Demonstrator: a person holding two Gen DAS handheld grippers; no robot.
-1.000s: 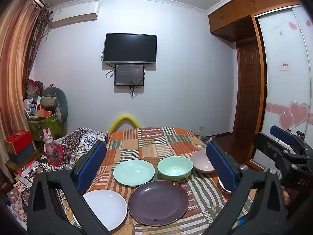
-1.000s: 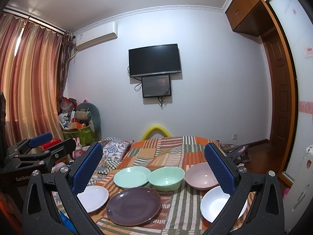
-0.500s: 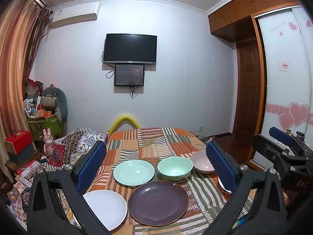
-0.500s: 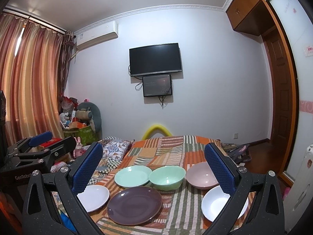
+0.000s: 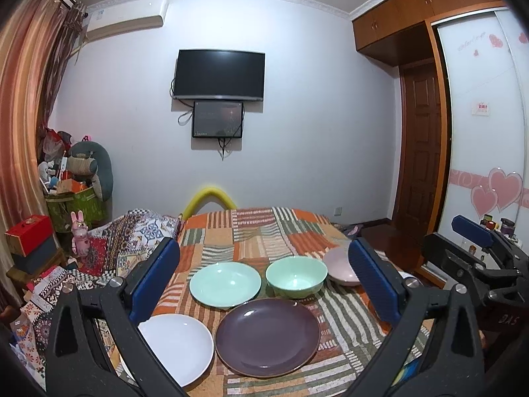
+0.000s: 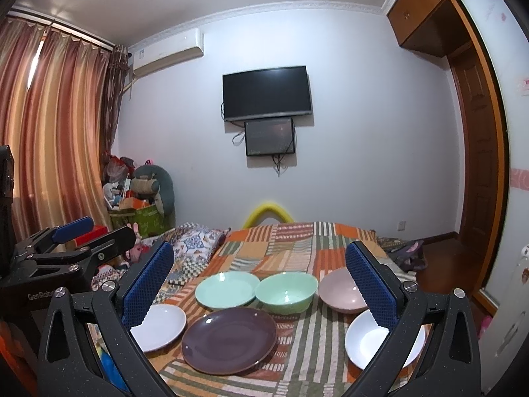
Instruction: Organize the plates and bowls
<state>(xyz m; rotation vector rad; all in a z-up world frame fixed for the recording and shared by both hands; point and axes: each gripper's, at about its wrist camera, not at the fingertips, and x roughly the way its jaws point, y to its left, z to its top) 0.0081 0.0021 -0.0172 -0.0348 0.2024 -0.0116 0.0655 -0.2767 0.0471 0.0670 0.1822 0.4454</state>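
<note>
From the left wrist view, the left gripper (image 5: pixel 264 278) hovers above the near edge of the bed (image 5: pixel 251 228), its blue fingers (image 5: pixel 155 278) wide apart and holding nothing. On the patchwork cover the purple plate (image 5: pixel 267 336) lies nearest, the white plate (image 5: pixel 177 347) beside it toward the left edge, the mint plate (image 5: pixel 225 284) and mint bowl (image 5: pixel 295 276) behind, apart by a sliver. A pink bowl (image 5: pixel 337 265) sits farther right, half hidden by a finger. All rest flat, mouths up; being round, none has a long axis to align with.

From the right wrist view, the right gripper (image 6: pixel 259 284) is likewise spread and empty. A second white dish (image 6: pixel 370 340) lies toward the near right corner; whether plate or shallow bowl is hard to tell behind the finger. The left gripper appears off the left edge.

Nothing looks stacked yet. To begin well, I would come in low over one rim, pinch it across its thickness and lift level, bowls into bowls and plates onto the largest plate.
</note>
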